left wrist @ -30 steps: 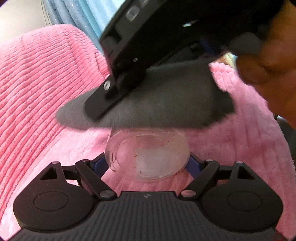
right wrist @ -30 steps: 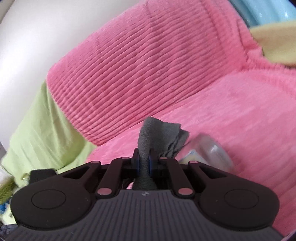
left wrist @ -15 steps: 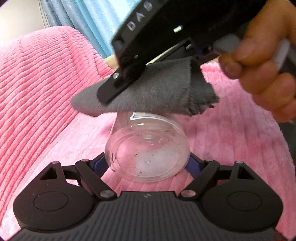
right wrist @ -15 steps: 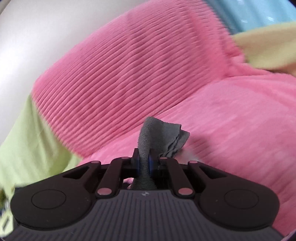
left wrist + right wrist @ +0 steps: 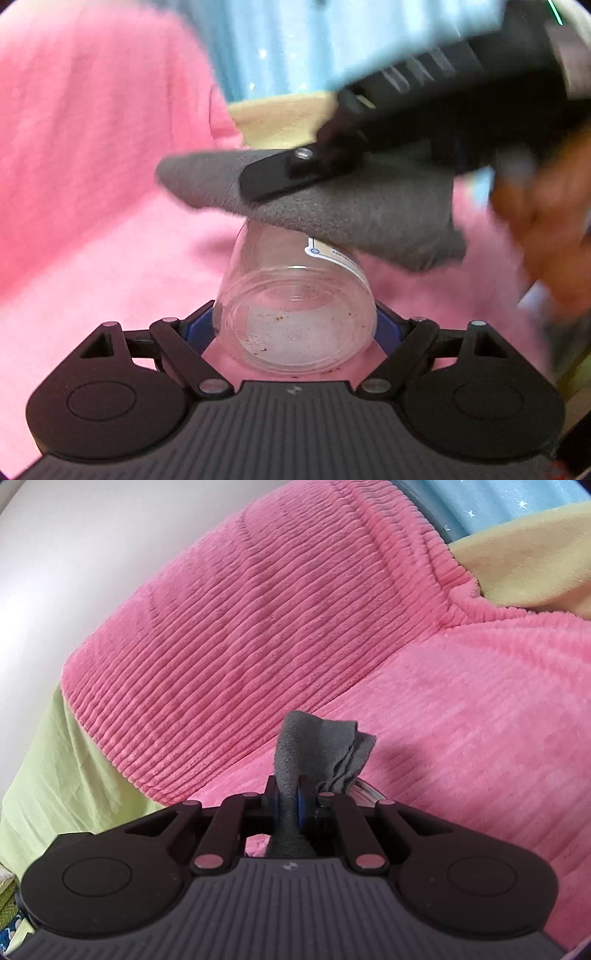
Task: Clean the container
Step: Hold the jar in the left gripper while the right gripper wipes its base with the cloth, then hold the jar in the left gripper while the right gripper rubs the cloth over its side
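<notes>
At the frame's lower centre our left gripper [image 5: 295, 325] is clamping the clear round plastic container [image 5: 295, 314] while our right gripper [image 5: 291, 801], pinching a folded grey cloth [image 5: 332, 210], is wiping its side, probably the inside next.

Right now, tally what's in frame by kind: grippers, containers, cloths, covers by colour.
Grippers: 2, the left gripper and the right gripper
Clear container: 1
Grey cloth: 1
Pink cover: 1
Green cover: 1
Yellow cover: 1
Blue curtain: 1
Total: 8
</notes>
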{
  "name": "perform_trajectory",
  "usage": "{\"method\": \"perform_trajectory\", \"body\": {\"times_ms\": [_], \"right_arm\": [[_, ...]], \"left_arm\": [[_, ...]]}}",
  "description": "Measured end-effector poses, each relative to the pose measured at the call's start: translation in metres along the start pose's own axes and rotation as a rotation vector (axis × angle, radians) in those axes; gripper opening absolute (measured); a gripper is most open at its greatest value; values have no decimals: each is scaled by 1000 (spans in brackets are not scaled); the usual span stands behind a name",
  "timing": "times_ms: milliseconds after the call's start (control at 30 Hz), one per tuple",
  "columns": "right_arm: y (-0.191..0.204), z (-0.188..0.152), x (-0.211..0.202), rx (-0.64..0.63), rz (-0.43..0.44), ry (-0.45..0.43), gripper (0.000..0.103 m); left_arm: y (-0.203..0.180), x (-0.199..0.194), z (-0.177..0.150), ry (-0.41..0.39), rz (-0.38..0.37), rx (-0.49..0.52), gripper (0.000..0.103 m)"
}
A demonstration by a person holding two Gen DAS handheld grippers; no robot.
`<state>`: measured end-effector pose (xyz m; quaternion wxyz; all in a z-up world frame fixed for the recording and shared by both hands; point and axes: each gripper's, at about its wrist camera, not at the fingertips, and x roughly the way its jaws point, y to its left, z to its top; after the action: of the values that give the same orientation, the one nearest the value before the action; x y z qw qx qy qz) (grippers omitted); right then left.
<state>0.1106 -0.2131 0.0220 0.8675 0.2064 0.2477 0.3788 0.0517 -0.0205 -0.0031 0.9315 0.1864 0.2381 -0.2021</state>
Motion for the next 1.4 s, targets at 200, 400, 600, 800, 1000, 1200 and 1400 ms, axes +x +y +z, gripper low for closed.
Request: {"method": "perform_trajectory", "body": {"times_ms": [200,400,600,800,1000,1200,1400], "right_arm": [[9,-4,9,-37,85,69,6],[8,-1,6,-28,-32,1,8],[25,-6,15,-137,23,65,6],[1,2,14,-33,-16,3,6],[-4,-2,10,-17,-4,2,6],[7,-3,8,-41,24,42,7],[14,-5,13,-87,1,41,6]], "left_arm": [[-9,-3,-7,8,61,91,85],[-20,-2,-6,5,86,135,85],[-20,7,1,6,82,137,85],[-3,12,8,1,22,7,86],[35,18,2,-7,-149,-307,85],[7,7,-1,2,-44,-119,85],[4,14,2,4,-14,-45,85]]}}
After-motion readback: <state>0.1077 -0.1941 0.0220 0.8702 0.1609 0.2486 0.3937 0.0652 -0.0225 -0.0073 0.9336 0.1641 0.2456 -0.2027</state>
